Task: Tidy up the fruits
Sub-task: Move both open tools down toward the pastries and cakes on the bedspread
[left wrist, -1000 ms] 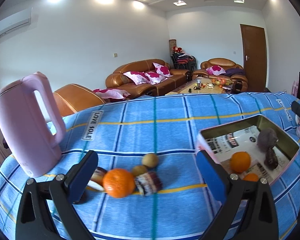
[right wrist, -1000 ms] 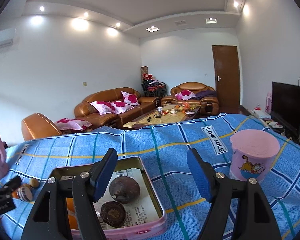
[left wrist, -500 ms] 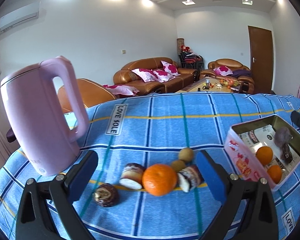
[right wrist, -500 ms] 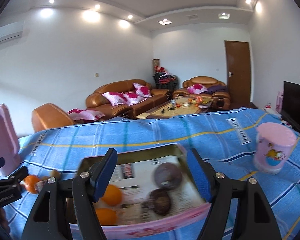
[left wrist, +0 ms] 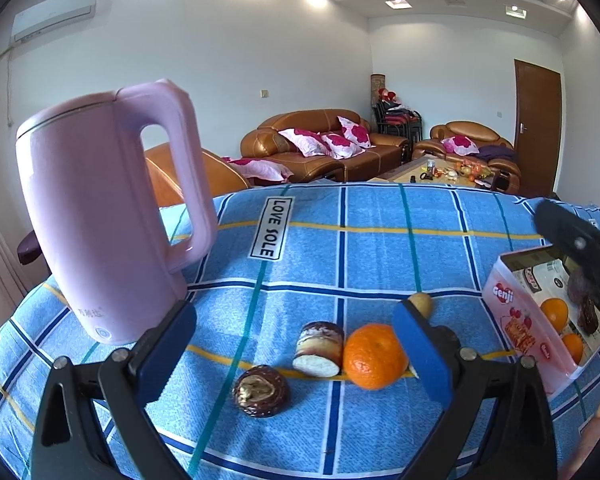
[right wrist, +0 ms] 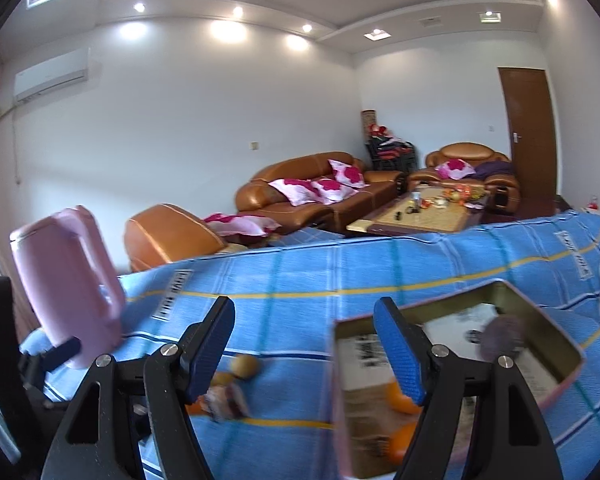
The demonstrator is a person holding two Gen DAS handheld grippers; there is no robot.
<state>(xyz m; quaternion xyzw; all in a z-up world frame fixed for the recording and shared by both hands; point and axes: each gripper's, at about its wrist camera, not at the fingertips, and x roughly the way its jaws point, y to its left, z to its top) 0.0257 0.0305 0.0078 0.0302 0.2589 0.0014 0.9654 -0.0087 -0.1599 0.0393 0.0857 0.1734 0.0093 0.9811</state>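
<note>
Left wrist view: left claw (left wrist: 296, 352) gapes empty over the table (left wrist: 380, 256); kettle (left wrist: 100, 216) at ten o'clock, brown fruit (left wrist: 261, 390) and orange (left wrist: 374, 356) between its fingers, tin (left wrist: 516, 320) at three o'clock. Right claw (right wrist: 304, 348) also gapes empty, the tin just right.

A pink kettle (left wrist: 100, 216) stands upright on the blue checked tablecloth (left wrist: 340, 248); brown sofas (left wrist: 316, 148) sit behind.

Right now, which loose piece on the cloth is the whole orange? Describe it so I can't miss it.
Start at the tall pink kettle on the blue checked cloth, then look toward the pink tin. In the loose cluster between them, the orange is the only bright, smooth, round piece, touching a cut purple-skinned fruit.
</note>
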